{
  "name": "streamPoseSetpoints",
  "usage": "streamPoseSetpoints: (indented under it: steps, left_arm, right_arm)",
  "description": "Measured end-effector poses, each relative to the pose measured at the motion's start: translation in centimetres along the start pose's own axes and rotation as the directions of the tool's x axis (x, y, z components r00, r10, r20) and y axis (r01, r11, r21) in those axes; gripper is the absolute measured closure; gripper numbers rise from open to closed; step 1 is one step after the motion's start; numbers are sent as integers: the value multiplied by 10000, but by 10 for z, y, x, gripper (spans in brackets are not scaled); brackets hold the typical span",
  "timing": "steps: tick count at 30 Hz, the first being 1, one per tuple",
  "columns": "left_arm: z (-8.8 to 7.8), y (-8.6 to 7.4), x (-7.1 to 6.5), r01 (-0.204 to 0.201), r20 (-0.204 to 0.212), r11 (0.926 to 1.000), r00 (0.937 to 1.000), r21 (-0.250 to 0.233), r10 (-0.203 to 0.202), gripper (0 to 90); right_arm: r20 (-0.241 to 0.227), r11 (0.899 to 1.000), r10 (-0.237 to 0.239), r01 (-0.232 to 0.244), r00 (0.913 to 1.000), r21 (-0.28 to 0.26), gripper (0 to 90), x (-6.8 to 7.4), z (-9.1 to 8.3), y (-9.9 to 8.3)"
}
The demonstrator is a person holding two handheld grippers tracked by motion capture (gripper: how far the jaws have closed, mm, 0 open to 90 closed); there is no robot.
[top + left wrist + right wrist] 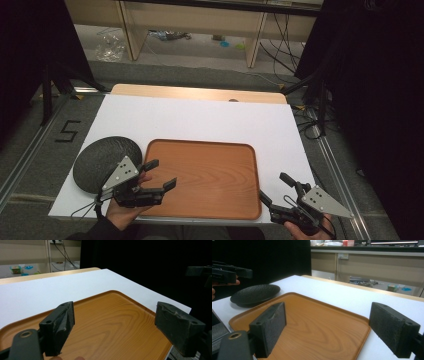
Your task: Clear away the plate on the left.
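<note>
A wooden tray (205, 175) lies empty at the near middle of the white table top (200, 117). Left of it, touching its corner, sits a black textured plate (97, 160). My left gripper (161, 174) hovers open over the tray's near-left corner, partly above the plate's edge. My right gripper (275, 187) stands open just off the tray's near-right corner. In the left gripper view the jaws (115, 312) spread wide above the bare tray (107, 322). The right gripper view has open jaws (328, 317) facing the tray (312, 315) and the plate (255, 293).
A pale wooden table edge (200, 93) runs behind the white top. Black curtains hang on both sides, with cables (305, 117) on the floor at the right. Shelf legs (255, 40) and small clutter stand far behind. A hand holds the left gripper (227, 272) beyond the plate.
</note>
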State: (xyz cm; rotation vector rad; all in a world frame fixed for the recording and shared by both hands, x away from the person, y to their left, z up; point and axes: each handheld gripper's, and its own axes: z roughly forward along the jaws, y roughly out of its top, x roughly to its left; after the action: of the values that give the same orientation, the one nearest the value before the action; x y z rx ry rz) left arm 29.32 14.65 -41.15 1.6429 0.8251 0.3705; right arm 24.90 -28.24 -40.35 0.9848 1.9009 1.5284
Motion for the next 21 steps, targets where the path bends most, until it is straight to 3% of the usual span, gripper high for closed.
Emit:
streamPoseSetpoints:
  steps: [3, 7, 8, 9, 21]
  left_arm:
    - [0, -1, 0, 263, -7, 9997, 9997, 20, -263, 164]
    - [0, 0, 1, 81, -17, 10000, 10000, -20, -81, 164]
    - [0, 0, 1, 81, -17, 10000, 10000, -20, -81, 164]
    - [-1, 1, 2, 53, -44, 10000, 10000, -37, -53, 164]
    - [-5, 3, 7, 258, -255, 9995, 9993, -185, -263, 165]
  right_arm:
    - [-3, 10000, -12, 12, 10000, 8, 157, 0, 0, 0]
    - [33, 9997, 0, 1, 10000, -234, 157, 0, 1, -1]
    - [1, 10000, -10, 10, 10000, 8, 156, 0, 0, 0]
    - [41, 9999, -9, 9, 10000, -105, 157, 0, 0, 0]
    - [-35, 9996, -55, 54, 10000, -263, 157, 2, 3, 0]
